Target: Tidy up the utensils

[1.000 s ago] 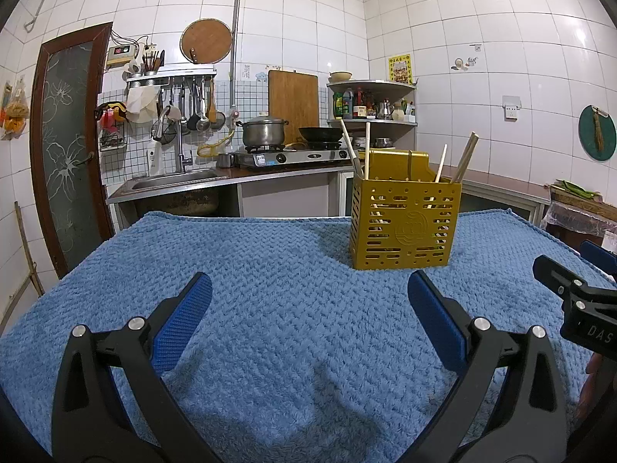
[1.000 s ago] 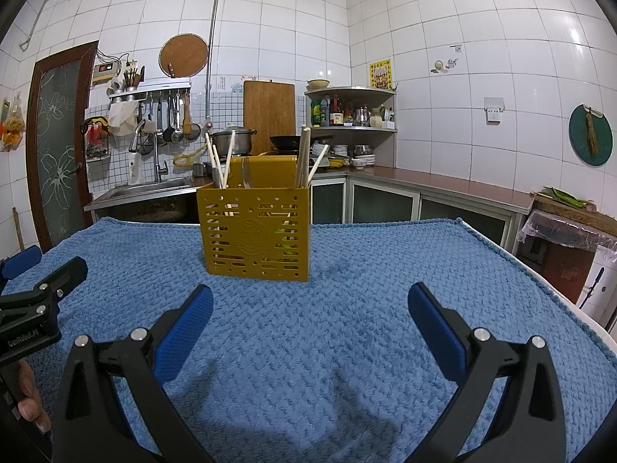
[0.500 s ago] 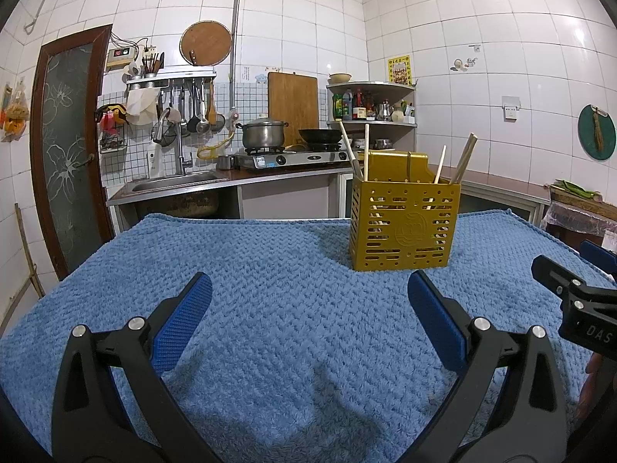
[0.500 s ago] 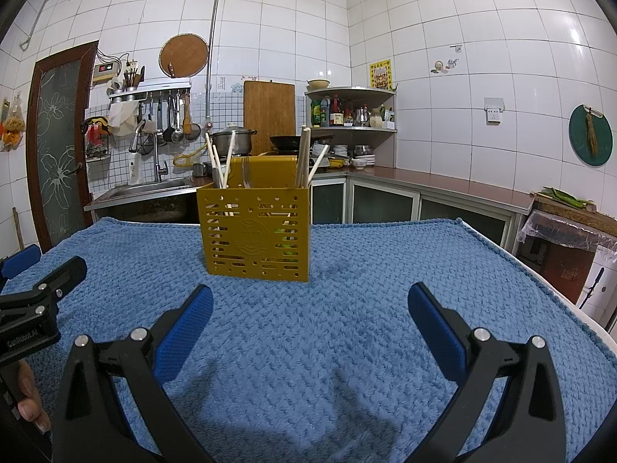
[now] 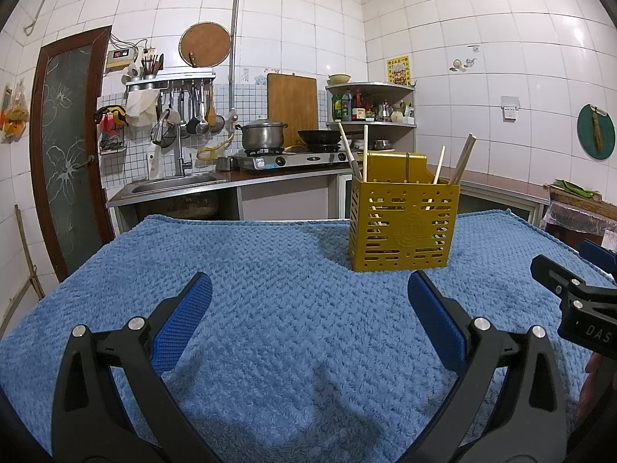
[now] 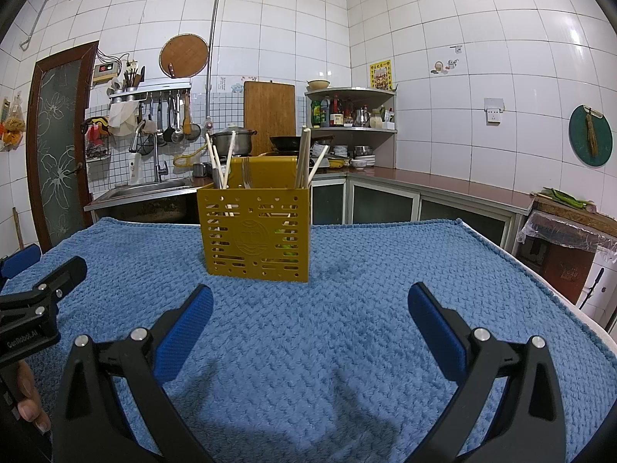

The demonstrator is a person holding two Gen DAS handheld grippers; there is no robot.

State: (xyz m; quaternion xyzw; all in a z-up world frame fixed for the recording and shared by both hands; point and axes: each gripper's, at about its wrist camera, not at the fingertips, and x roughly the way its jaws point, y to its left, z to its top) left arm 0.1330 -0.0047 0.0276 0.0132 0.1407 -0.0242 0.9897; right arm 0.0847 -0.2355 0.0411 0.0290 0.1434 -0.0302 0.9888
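Observation:
A yellow perforated utensil holder (image 5: pixel 403 225) stands upright on the blue towel (image 5: pixel 270 270), ahead and right of my left gripper (image 5: pixel 308 308). Wooden chopsticks (image 5: pixel 464 156) stick out of it. In the right wrist view the holder (image 6: pixel 254 233) is ahead and left of my right gripper (image 6: pixel 308 310), with chopsticks (image 6: pixel 304 158) and a metal fork (image 6: pixel 246 173) inside. Both grippers are wide open and empty, low over the towel, well short of the holder. Each gripper shows at the edge of the other's view.
The towel covers a table whose right edge (image 6: pixel 540 281) shows in the right wrist view. Behind are a sink counter (image 5: pixel 173 189), a stove with a pot (image 5: pixel 262 137), a corner shelf (image 6: pixel 351 110) and a door (image 5: pixel 65 146) at left.

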